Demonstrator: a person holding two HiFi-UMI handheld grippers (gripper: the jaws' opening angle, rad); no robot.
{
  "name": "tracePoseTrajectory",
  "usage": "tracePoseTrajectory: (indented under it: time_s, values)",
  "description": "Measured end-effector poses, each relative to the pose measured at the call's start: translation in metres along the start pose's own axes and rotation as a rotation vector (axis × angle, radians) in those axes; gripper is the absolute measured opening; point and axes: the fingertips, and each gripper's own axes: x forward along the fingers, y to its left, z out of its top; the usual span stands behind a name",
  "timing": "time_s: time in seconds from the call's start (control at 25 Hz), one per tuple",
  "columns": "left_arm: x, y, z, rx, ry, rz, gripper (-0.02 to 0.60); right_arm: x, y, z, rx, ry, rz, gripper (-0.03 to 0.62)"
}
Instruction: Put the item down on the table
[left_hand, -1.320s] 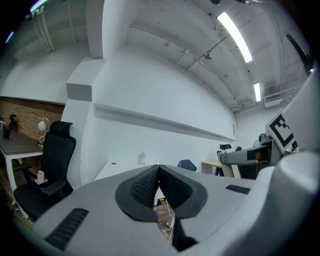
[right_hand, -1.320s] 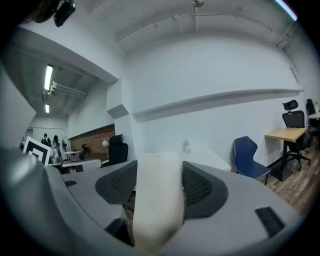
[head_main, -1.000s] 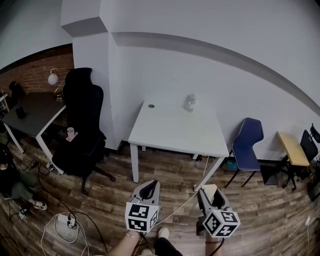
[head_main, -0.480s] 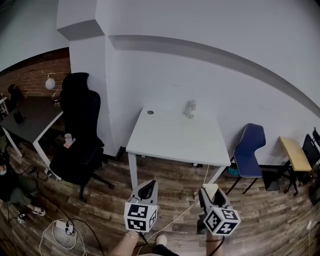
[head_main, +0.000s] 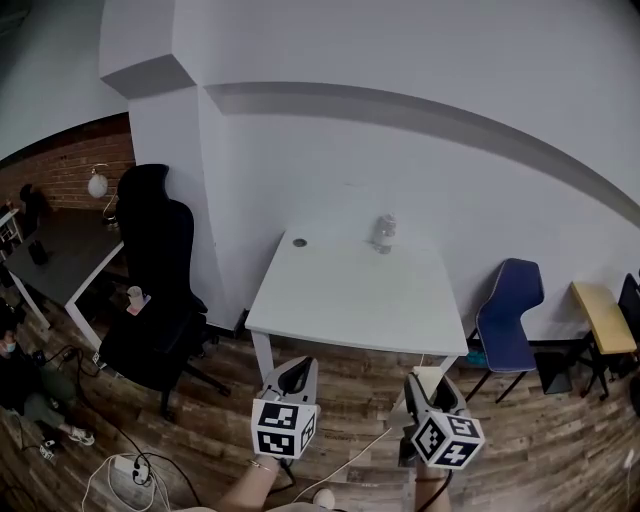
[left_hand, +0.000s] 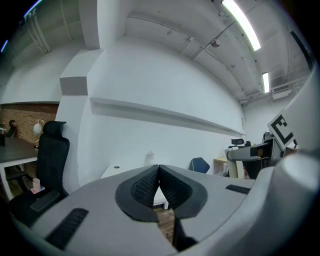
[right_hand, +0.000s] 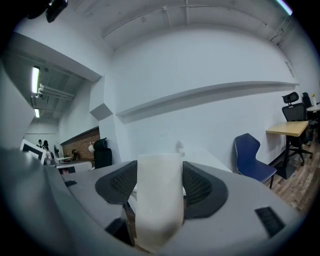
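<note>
Your white table stands with its far edge at the wall and its near edge ahead of both grippers, wooden floor lying between. A black office chair stands off the table's left edge and a blue chair off its right, each apart from it. The tabletop is open from the near edge back to a clear bottle at the far edge, right of middle (too small to tell its contents). A dark round hole sits near the far left corner. Your left gripper has its jaws pressed together on nothing. Your right gripper pinches a cream-white item, which fills the gap between the pads, in the air short of the table's near edge.
</note>
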Motion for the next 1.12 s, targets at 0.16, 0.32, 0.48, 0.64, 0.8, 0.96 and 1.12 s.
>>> tracePoseTrajectory:
  time_s: [0.16, 0.32, 0.48, 0.64, 0.8, 0.96, 1.12]
  values:
    - [0.024, 0.002, 0.002, 0.013, 0.009, 0.006, 0.017, 0.024, -0.013, 0.003, 0.011, 0.010, 0.001, 0.298]
    - [0.047, 0.005, 0.005, 0.014, 0.011, 0.022, 0.017, 0.047, -0.026, 0.006, 0.021, 0.022, 0.006, 0.298]
    - [0.067, 0.011, 0.007, 0.010, 0.010, 0.046, 0.017, 0.067, -0.036, 0.012, 0.024, 0.028, 0.020, 0.298]
    - [0.088, 0.013, 0.011, 0.006, 0.000, 0.063, 0.017, 0.084, -0.048, 0.019, 0.014, 0.030, 0.025, 0.298]
    - [0.105, 0.010, 0.010, 0.005, 0.000, 0.068, 0.017, 0.097, -0.061, 0.024, 0.007, 0.035, 0.025, 0.298]
    - [0.113, 0.005, 0.003, 0.017, 0.021, 0.069, 0.017, 0.103, -0.076, 0.025, 0.031, 0.038, 0.011, 0.298]
    - [0.115, 0.006, -0.010, 0.012, 0.059, 0.077, 0.017, 0.106, -0.082, 0.018, 0.057, 0.049, 0.011, 0.298]
